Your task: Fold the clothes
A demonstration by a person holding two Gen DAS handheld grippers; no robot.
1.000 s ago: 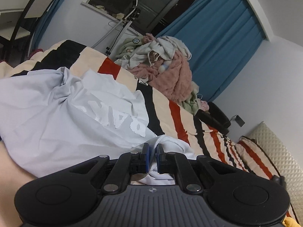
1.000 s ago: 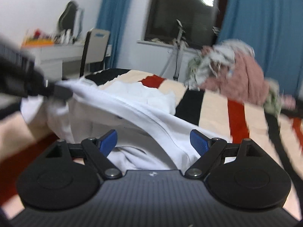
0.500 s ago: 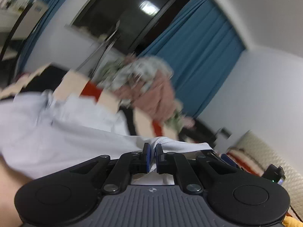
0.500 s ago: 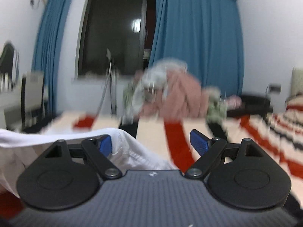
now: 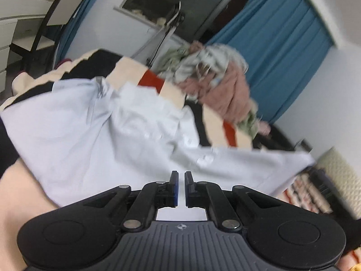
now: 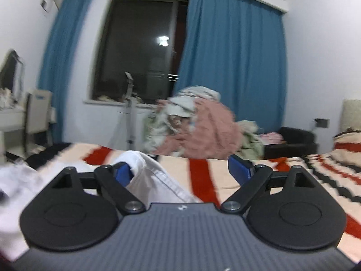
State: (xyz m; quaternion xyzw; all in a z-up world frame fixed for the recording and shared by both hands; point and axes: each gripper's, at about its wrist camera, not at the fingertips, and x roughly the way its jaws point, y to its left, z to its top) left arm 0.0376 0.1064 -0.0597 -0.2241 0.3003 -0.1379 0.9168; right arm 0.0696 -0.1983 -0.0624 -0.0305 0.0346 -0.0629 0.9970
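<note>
Left gripper fingers apparently pinching white shirt (blurred), right gripper fingers spread, cloth between.

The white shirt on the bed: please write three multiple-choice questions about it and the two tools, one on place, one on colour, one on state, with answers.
1. Where is the pile of unfolded clothes?
A. On the chair
B. At the far side of the bed, before the curtain
C. On the floor

2. What colour are the curtains?
A. Blue
B. Green
C. Grey

3. How is the right tool?
A. Shut on cloth
B. Not in view
C. Open

Answers: 1 B, it rests on the striped blanket. 2 A, both panels are blue. 3 C, its pads stand wide apart, while the left tool pinches the white shirt.
</note>
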